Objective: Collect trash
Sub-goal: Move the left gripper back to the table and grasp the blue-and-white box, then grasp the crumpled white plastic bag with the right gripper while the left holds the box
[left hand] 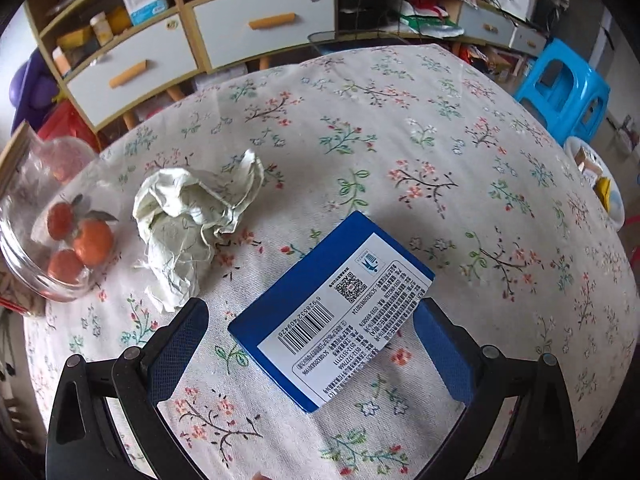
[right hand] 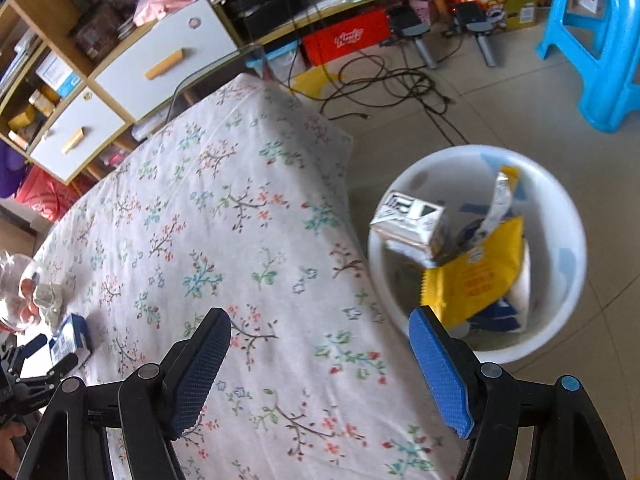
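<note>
Box (left hand: 316, 312), blue, white barcode label, lying flat

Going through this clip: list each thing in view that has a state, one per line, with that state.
left gripper: open, jaws either side of the blue box, not pressing it
right gripper: open, empty
blue box: flat on the table, barcode side up
crumpled paper: balled up, lying on the table, untouched
glass bowl: upright, holding oranges
white bin: on the floor beside the table, already holding a carton and a yellow packet
cabinet drawers: closed
</note>
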`<state>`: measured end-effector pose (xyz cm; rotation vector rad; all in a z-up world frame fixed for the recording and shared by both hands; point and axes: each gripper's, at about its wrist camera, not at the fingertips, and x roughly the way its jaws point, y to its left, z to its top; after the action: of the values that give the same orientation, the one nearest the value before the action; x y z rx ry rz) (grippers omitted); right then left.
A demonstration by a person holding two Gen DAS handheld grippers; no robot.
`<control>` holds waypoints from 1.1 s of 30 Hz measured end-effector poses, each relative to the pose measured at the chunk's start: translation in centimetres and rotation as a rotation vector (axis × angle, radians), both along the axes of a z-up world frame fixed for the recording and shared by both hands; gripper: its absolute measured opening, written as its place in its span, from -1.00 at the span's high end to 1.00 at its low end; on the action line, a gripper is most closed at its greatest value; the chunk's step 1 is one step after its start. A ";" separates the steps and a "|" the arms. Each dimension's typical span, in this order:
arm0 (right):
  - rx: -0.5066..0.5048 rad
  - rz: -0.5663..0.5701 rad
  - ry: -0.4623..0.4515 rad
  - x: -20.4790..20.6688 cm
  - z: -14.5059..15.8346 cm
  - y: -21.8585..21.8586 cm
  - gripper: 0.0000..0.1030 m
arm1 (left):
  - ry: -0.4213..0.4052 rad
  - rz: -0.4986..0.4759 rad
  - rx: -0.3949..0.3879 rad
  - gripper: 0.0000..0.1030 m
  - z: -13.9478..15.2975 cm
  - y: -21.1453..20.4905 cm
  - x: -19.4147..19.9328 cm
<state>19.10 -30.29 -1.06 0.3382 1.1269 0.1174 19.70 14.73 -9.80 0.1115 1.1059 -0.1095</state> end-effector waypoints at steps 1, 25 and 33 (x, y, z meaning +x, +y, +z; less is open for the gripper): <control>-0.003 0.004 0.004 0.0 -0.1 0.4 -0.52 | 0.004 0.010 -0.007 -1.00 -0.2 0.2 0.2; -0.017 0.139 0.002 0.6 -0.8 12.7 -0.52 | 0.019 0.297 -0.234 -0.26 3.3 5.8 -5.9; -0.013 0.291 0.022 1.4 -2.6 23.4 -0.52 | -0.046 0.463 -0.194 -0.26 4.9 10.8 -9.9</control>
<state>20.47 -6.88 -3.67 0.1622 1.1930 0.3628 9.85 25.55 -4.92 -0.3144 1.0448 0.1998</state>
